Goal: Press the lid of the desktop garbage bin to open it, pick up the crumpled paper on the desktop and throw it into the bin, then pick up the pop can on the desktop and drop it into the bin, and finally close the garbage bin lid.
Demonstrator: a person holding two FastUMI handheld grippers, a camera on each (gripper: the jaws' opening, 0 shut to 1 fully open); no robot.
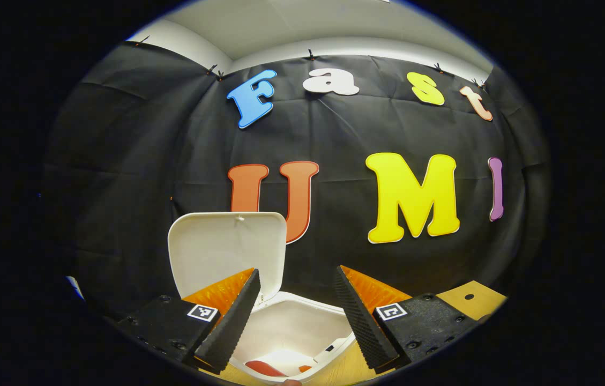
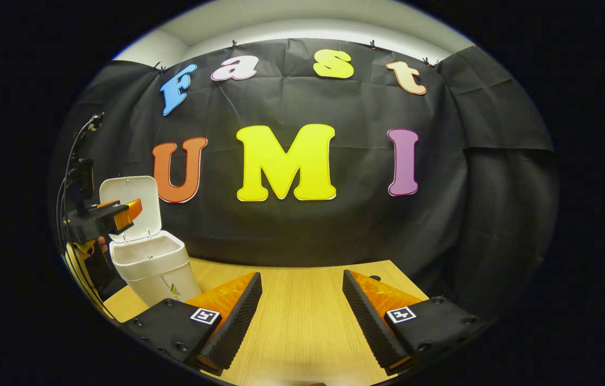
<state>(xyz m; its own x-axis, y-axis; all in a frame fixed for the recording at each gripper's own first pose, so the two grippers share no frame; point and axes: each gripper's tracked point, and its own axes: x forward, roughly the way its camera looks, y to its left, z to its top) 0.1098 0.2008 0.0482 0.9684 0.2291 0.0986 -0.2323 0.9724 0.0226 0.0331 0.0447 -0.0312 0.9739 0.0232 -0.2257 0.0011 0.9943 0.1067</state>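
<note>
The white desktop bin (image 1: 302,321) stands open with its lid (image 1: 227,249) tilted up behind it. My left gripper (image 1: 297,316) hovers open just above the bin's mouth, with nothing between its fingers. At the bottom of the bin lie a red object (image 1: 263,368), apparently the pop can, and a pale lump (image 1: 283,356) that may be the crumpled paper. In the right gripper view the bin (image 2: 152,268) stands at the far left with its lid (image 2: 131,203) up and the left gripper (image 2: 129,210) over it. My right gripper (image 2: 302,316) is open above the bare wooden table (image 2: 302,284).
A hand (image 2: 99,245) holds the left gripper beside the bin, with cables (image 2: 69,177) rising behind it. The table's far edge meets the black cloth wall. A small hole (image 2: 373,278) marks the tabletop at the far right.
</note>
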